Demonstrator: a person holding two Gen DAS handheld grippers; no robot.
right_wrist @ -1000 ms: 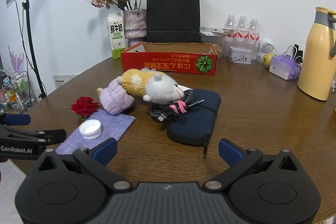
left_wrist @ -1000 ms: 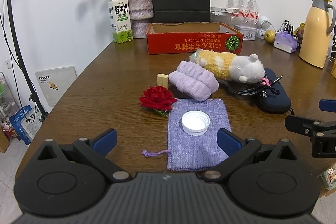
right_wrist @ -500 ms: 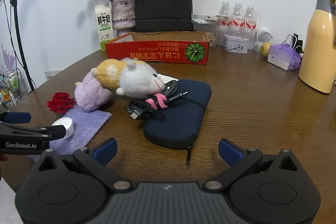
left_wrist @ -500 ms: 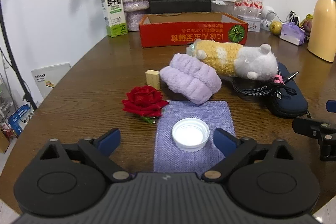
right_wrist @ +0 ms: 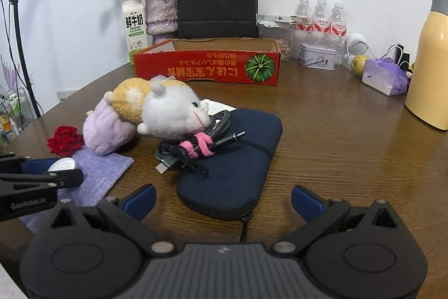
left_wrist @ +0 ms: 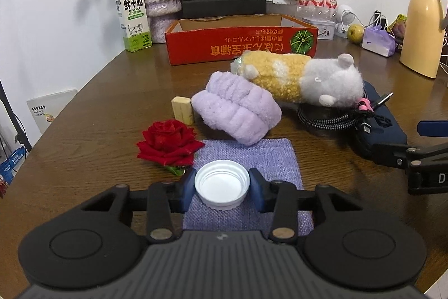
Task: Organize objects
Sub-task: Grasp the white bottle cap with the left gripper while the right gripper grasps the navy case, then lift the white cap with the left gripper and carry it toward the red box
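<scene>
Left wrist view: we list outward from our left gripper (left_wrist: 222, 188), whose jaws are closing on the white bottle cap (left_wrist: 222, 187); both blue pads (left_wrist: 188, 188) sit at its rim, seemingly in contact.
Cap: open side up, lying on the purple woven pouch (left_wrist: 252, 156) near the tabletop's near edge. We judge it is taken first because it is loose, small and nearest.
Pouch: flat; it may shift when the cap lifts.
Red rose (left_wrist: 168, 142): touching the pouch's left edge, just beside the left pad, close enough to be brushed.
Wooden block (left_wrist: 182, 109): upright beyond the rose, beside the lilac plush roll (left_wrist: 238, 114).
Plush roll: its near end overlaps the pouch's far edge.
Hamster toy (left_wrist: 302, 79): on its side, rump against the roll, head over the coiled cable (right_wrist: 196, 145).
Right gripper (right_wrist: 222, 201): jaws wide, nothing between them, hovering at the near end of the navy zip case (right_wrist: 235, 164), which we judge is its next pick.
Cable: bound with a pink tie, resting on the case, so lifting the case could spill it.
Red cardboard box (left_wrist: 240, 44): open-topped, toward the far edge; we judge it the likely destination.
Progress: early; the visible part of the box looks empty.
</scene>
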